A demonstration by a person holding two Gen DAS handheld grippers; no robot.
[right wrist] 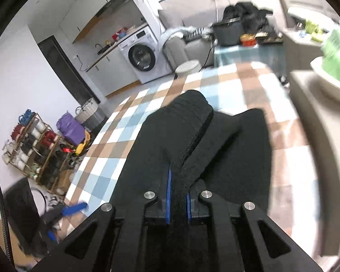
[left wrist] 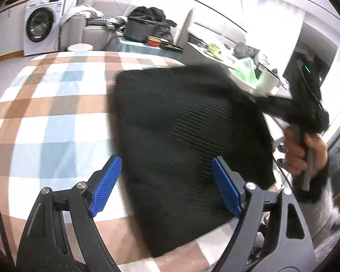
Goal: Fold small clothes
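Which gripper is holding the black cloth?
The right gripper: its jaws are shut on the black cloth. The left gripper is open.

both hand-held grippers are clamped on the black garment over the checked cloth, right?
Not both. The left wrist view shows the left hand-held gripper open, holding nothing. Only the right hand-held gripper is clamped on the black garment over the checked cloth.

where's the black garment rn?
The black garment is pinched in the right gripper, hanging over the checked tablecloth; in the left wrist view it sits centre-right, ahead of the open left gripper.
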